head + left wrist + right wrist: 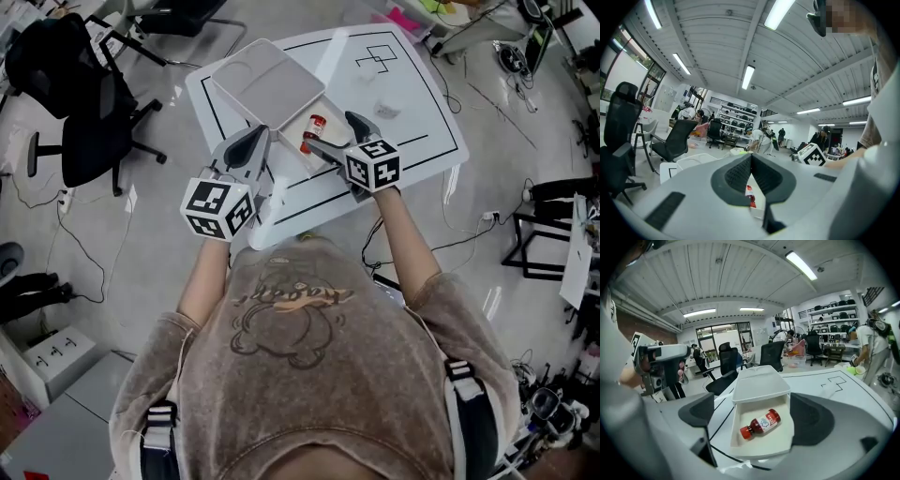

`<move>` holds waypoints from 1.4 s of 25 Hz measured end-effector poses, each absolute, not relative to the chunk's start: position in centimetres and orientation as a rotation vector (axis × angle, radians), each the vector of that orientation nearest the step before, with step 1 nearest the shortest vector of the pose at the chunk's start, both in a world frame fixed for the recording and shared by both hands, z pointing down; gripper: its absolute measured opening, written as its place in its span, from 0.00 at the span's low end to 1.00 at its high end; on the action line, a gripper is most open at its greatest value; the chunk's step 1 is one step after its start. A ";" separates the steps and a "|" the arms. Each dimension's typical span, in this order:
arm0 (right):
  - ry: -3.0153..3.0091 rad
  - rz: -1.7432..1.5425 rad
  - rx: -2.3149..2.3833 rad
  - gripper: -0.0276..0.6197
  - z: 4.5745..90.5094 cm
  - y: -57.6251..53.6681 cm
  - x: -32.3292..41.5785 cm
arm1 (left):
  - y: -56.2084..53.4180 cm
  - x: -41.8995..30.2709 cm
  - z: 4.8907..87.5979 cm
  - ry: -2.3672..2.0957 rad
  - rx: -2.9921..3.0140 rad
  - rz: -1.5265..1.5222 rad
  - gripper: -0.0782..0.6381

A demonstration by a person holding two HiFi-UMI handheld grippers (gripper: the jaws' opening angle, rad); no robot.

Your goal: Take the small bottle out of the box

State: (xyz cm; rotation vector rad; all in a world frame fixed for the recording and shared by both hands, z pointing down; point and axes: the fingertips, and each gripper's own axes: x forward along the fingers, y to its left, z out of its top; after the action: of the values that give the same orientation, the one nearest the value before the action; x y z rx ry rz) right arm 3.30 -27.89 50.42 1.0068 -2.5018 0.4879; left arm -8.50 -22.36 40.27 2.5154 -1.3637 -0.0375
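A small dark bottle with a red cap and a white label (pixel 312 132) lies on its side in the open white box (pixel 292 157) on the table. The box's lid (pixel 267 86) is flipped back, away from me. My right gripper (pixel 336 133) is open wide just right of the box. In the right gripper view the bottle (pixel 760 423) and the box's front rim (pixel 761 453) lie between the spread jaws of that gripper (pixel 757 430), which touch neither. My left gripper (pixel 248 142) is shut and empty at the box's left. In the left gripper view the bottle (pixel 750 194) peeks below the closed gripper (pixel 751 157).
The white table (pixel 403 103) carries black outlines and stops just in front of me. A black office chair (pixel 84 103) stands to the left, cables trail over the floor, and a grey case (pixel 56 361) sits at the lower left. People work at desks far behind.
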 end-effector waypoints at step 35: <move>-2.030 0.196 0.262 0.80 62.4 -28.5 0.9 | -23.9 -9.4 42.2 -1.400 2.426 -0.024 0.12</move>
State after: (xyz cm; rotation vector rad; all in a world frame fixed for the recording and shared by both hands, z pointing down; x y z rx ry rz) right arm 0.92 -28.51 62.41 0.2616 -2.0304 0.1963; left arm -9.42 -23.89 42.21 2.4265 -1.4001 -0.0236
